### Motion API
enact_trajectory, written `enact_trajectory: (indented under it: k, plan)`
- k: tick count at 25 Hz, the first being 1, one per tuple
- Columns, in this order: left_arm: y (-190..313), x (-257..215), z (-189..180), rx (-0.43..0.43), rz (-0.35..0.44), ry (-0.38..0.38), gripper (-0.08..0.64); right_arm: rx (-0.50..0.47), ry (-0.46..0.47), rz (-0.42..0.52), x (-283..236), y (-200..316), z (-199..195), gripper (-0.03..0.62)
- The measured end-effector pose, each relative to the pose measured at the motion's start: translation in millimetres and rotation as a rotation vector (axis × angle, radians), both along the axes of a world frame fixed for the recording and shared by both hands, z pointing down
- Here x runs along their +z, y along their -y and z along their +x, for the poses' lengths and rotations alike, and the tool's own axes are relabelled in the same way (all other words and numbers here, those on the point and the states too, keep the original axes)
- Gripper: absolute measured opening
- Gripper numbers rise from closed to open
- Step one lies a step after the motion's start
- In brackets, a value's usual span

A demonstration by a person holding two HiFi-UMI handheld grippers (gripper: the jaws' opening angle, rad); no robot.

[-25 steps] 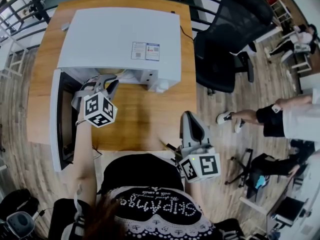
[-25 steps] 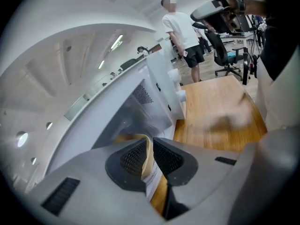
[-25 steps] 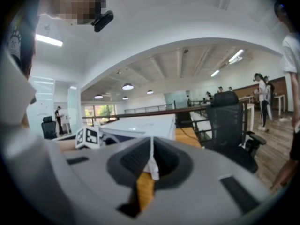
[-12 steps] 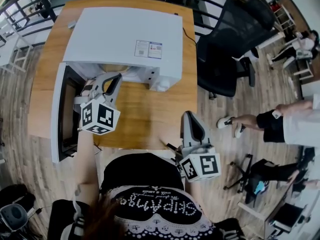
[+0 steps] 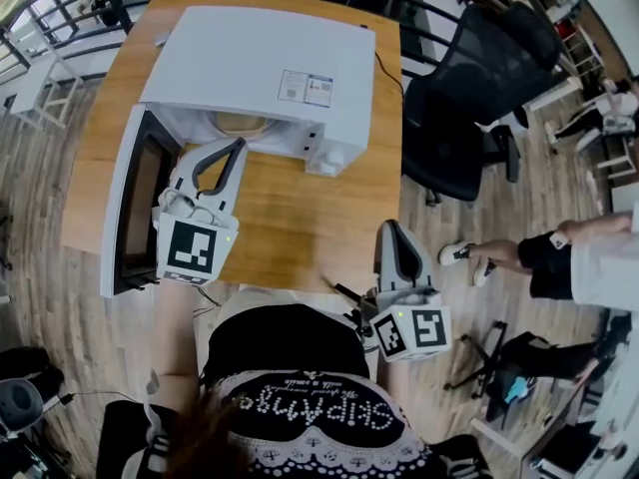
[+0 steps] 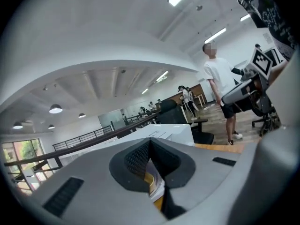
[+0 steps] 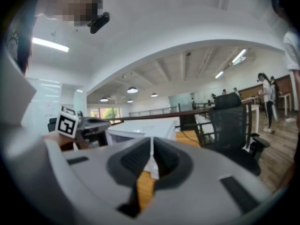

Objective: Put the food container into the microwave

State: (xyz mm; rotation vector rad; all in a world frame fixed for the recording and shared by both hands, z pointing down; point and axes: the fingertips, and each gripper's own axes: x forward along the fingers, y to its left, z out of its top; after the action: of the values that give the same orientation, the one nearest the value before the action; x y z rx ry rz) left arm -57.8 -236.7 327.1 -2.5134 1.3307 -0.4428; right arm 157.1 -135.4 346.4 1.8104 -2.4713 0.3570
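1. Your microwave (image 5: pixel 255 68) is white, and its door (image 5: pixel 140 203) is a white frame round a dark pane.
2. The surface (image 5: pixel 300 218) is orange-brown wood grain.
3. Your left tool (image 6: pixel 150 149) and right tool (image 7: pixel 151 149) are grey with black ribbed pads and carry black-and-white square markers.
4. The chair (image 5: pixel 469 98) is black.
5. The floor (image 5: pixel 60 297) is grey-brown planks.

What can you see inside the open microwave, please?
Inside the microwave, a tan, rounded container shows at the front of the cavity. The microwave's top covers the rest of it and the cavity's back.
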Motion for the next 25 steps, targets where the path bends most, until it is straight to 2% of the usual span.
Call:
enact_trajectory:
  k: [8, 14, 19, 25]
  plan:
    - [-29, -27, -16, -0.107, -0.032, -0.264, 0.029, -0.035, 0.013, 0.022, -1, -2, 9, 0.038]
    - [-60, -50, -38, -0.152, 0.012, -0.424, 0.029, -0.057, 0.005, 0.038, -5, -5, 13, 0.038]
    - [-87, -50, -44, -0.201, 0.022, -0.424, 0.029, -0.049, 0.002, 0.048, -11, -10, 22, 0.038]
    - [-112, -38, -43, -0.220, -0.018, -0.427, 0.029, -0.038, 0.021, 0.061, -24, -19, 33, 0.038]
